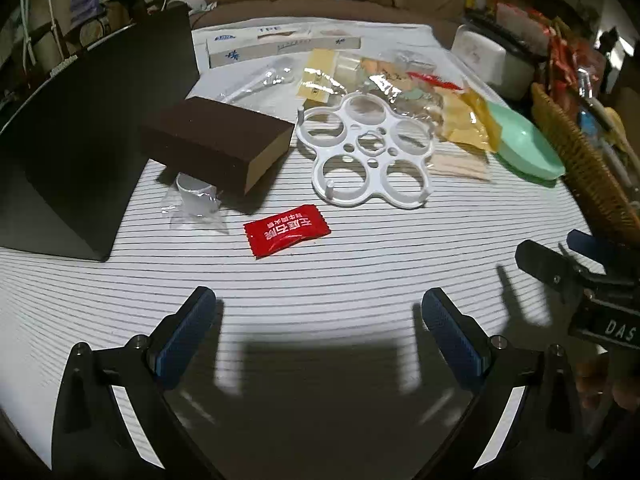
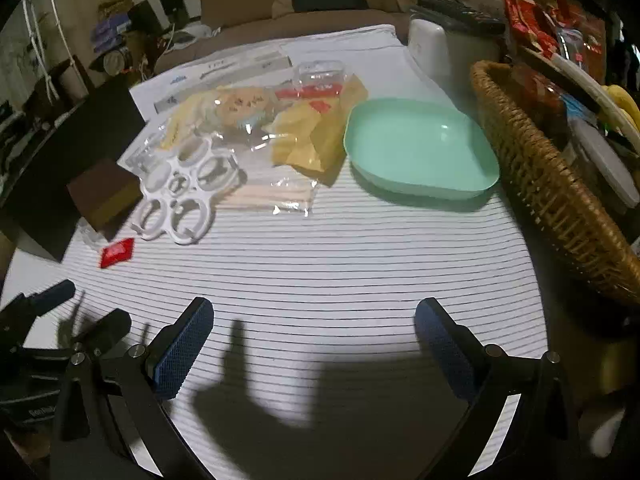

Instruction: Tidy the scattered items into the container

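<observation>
The small red crinkly foil sachet [image 1: 287, 230], lying flat on the striped bench [image 1: 360, 248] ahead of the empty, spread left claw [image 1: 316, 336], looks light, soft and slippery, best pinched across its sealed edges; the right claw [image 2: 314, 340] also gapes empty.

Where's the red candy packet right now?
The red candy packet lies on the striped cloth, centre-left in the left wrist view, just in front of the brown sponge block and white ring rack.
</observation>
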`<state>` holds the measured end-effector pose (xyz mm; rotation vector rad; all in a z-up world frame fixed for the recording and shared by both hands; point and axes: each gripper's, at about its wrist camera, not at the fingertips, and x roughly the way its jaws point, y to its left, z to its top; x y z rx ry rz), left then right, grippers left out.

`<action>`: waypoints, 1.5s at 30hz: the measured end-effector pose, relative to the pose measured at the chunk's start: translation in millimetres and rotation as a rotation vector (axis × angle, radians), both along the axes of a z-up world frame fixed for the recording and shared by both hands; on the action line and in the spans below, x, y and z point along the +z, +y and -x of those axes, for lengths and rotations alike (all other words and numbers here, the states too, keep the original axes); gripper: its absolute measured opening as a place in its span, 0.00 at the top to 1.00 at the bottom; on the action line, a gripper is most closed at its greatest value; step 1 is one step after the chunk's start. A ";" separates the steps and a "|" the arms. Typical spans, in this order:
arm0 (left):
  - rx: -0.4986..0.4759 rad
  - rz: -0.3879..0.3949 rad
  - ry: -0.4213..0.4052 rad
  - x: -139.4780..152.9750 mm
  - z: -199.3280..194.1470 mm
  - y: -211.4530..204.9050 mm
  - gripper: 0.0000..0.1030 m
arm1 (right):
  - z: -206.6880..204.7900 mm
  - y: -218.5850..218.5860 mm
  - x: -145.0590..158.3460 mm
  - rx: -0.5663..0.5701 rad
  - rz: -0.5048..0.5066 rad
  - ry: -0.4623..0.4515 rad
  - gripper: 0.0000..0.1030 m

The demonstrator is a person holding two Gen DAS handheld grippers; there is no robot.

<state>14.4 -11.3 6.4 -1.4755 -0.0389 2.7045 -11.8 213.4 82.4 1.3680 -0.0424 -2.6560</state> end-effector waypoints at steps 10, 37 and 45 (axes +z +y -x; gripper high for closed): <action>-0.001 0.037 0.030 -10.7 6.9 3.8 0.00 | 2.3 -8.7 -17.3 0.012 -0.080 0.033 0.00; 0.014 0.035 0.029 -10.7 11.9 2.6 0.00 | 9.7 -12.3 -19.7 -0.007 -0.099 0.026 0.00; 0.017 0.038 0.029 -11.0 12.4 2.7 0.00 | 9.6 -12.1 -19.6 -0.007 -0.099 0.026 0.00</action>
